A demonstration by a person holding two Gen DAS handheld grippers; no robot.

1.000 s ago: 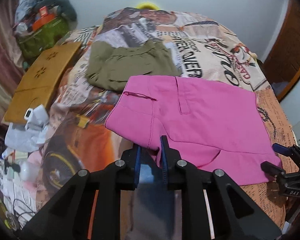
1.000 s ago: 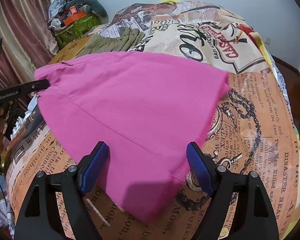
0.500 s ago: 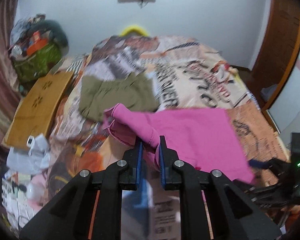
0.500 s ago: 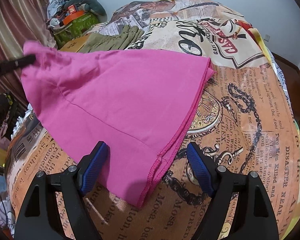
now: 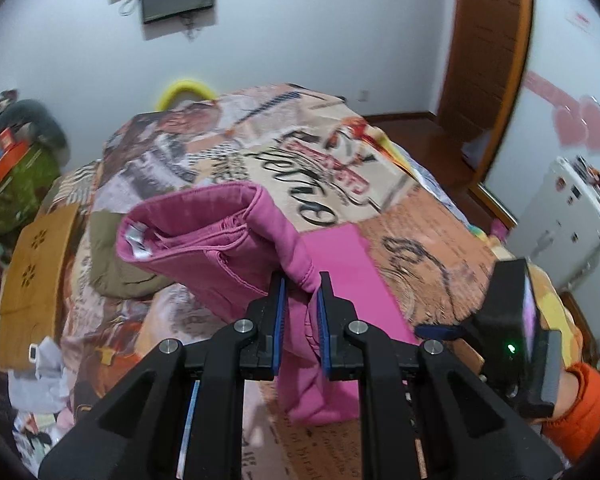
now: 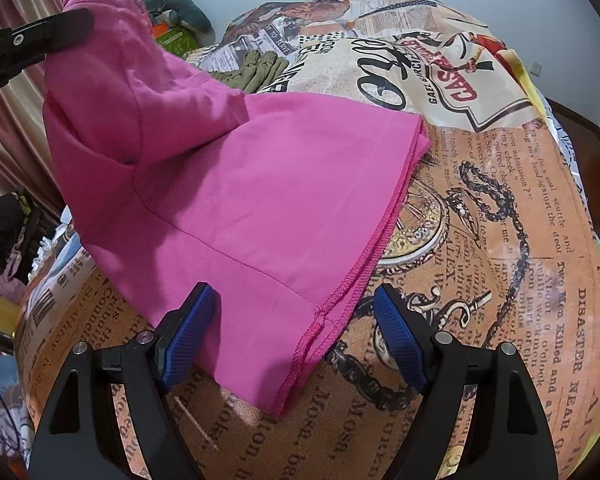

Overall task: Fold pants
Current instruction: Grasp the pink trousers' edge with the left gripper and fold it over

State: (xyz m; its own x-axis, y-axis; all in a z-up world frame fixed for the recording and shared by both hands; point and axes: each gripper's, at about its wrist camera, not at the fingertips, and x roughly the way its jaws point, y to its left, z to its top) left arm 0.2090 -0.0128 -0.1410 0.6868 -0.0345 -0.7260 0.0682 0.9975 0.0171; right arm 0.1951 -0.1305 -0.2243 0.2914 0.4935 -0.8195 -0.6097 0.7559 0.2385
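Observation:
The pink pants lie partly on the printed bedspread. My left gripper is shut on their waist end and holds it lifted above the bed, so the cloth hangs and bunches. In the right wrist view the pink pants rise at the upper left to the left gripper's finger, while the leg hems lie flat on the bed. My right gripper is open, its blue pads on either side of the hem corner, not touching the cloth. It also shows at the right of the left wrist view.
Olive-green folded pants lie on the bed behind the pink ones. A wooden board and clutter sit at the left bedside. A door and a white cabinet stand to the right. The bedspread fills the right side.
My left gripper has lifted the waist end of the pink pants high off the bed and carried it toward the leg end. My right gripper has stayed open by the hem.

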